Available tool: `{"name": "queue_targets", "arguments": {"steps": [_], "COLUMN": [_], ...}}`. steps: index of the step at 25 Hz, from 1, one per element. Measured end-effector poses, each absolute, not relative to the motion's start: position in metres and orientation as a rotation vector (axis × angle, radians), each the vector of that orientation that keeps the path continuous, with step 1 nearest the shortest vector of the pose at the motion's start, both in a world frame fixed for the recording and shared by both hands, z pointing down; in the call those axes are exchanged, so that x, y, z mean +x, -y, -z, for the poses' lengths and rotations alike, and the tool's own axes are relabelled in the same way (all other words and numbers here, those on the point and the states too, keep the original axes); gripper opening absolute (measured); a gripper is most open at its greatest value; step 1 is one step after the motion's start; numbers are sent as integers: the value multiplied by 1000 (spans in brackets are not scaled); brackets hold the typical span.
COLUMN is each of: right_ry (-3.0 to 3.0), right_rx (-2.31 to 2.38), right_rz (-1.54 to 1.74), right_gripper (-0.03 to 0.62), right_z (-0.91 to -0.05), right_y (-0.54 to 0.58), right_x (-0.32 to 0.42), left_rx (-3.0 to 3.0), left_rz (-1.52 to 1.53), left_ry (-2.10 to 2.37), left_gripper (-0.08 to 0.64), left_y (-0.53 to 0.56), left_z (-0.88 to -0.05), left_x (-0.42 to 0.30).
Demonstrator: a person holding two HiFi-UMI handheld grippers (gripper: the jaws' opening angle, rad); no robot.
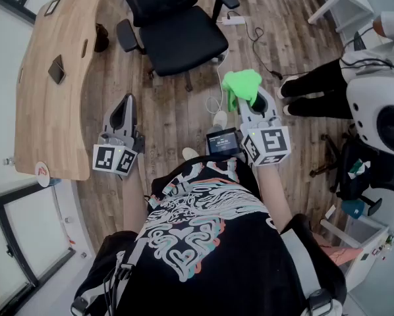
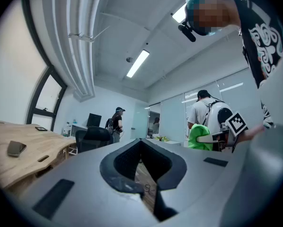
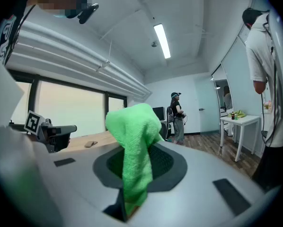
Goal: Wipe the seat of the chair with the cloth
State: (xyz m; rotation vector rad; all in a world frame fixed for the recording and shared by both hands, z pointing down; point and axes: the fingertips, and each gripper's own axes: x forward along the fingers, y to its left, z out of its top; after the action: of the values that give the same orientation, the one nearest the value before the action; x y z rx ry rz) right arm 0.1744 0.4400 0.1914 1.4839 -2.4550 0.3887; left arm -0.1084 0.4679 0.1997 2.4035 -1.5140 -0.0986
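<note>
Overhead, the head view shows a person standing on a wood-plank floor (image 1: 170,114) with a gripper in each hand. The right gripper (image 1: 257,107) has its jaws closed on a green cloth (image 1: 242,85). The cloth bunches above the jaw tips and, in the right gripper view, drapes down between them. The left gripper (image 1: 125,104) holds nothing. Its jaws are together, tips meeting, and in the left gripper view floor shows through the hollow between them.

The chair (image 1: 177,35), a black office chair with armrests, stands farther off, between the two grippers in the left-right sense. Its seat (image 1: 184,45) is bare. The cloth hangs over the floor near and to the right of the seat, apart from it, with no part touching the chair.

A curved wooden desk (image 1: 49,91) runs along the left. A dark flat object (image 1: 56,69) lies on it. A small screen (image 1: 222,141) sits in front of the person's chest, just left of the right gripper's marker cube (image 1: 268,143). A white power strip (image 1: 233,20) lies on the floor at the chair's far right, with cables trailing from it. At the right edge, a second person's dark legs (image 1: 315,87) extend onto the floor.
</note>
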Motion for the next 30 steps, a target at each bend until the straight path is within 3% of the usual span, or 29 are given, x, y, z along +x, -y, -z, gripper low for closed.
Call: {"name": "queue_targets", "arguments": {"steps": [17,30], "right_ry": [2437,2458], "right_rx": [1536,1474], "right_rz": [-364,-386], "right_gripper": [55,55], "right_z": [-186,-201], "right_y": [-456,-424], "right_x": [157,140], "left_rx": [2461,2281], "left_rz": [74,-38], "left_ry": [1459,1703], "left_gripper": [2,2], "left_y": [-486,-438], "left_z": [-196,-219], "left_x": [-130,-166]}}
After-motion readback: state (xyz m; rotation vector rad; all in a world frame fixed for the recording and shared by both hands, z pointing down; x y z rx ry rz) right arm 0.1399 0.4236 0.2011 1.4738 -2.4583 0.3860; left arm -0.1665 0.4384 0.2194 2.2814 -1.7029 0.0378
